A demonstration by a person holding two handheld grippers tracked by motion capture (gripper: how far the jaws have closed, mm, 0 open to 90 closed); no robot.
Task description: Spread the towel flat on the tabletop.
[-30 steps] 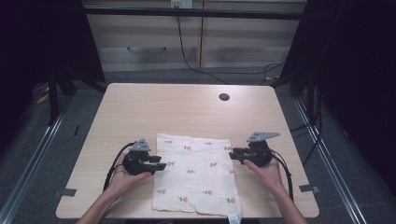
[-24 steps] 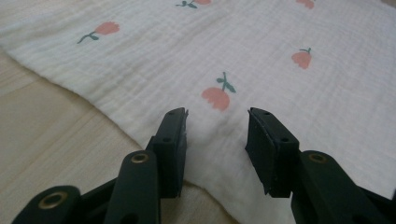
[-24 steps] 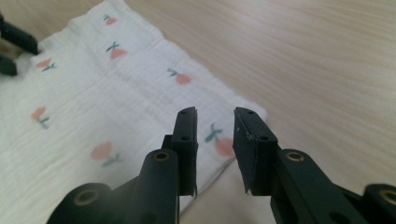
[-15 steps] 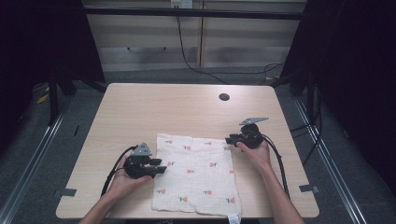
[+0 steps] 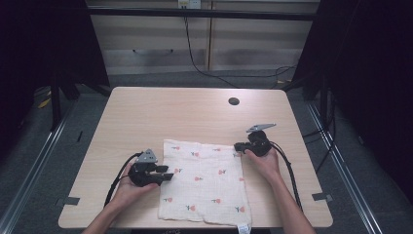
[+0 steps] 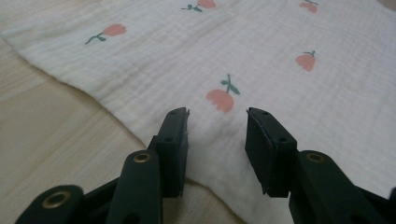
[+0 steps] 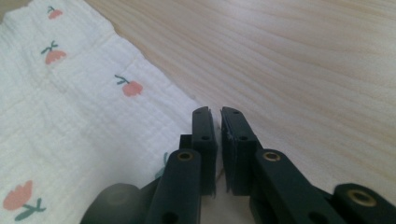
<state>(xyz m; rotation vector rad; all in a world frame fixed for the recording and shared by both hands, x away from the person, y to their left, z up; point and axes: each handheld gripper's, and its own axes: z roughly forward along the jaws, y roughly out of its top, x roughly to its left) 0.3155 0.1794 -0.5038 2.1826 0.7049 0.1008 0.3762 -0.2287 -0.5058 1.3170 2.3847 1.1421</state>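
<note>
Across the lower middle of the high view, a white cloth (image 5: pixel 204 183) printed with small red flowers lies flat on the pale wooden table (image 5: pixel 160 114), its near edge at the table's front, a small tag at its lower right corner. Left gripper (image 5: pixel 168 173) sits at the cloth's left edge, held low by the left hand (image 5: pixel 129 187); in the left gripper view its jaws stand spread over the cloth's border, nothing between them. Right gripper (image 5: pixel 237 146) rests at the cloth's upper right corner, right hand (image 5: pixel 263 161) behind it; in the right gripper view the jaws are nearly pressed together at that corner, and whether they pinch the fabric I cannot tell. Dark round hole (image 5: pixel 234 101) in the tabletop, upper right.
</note>
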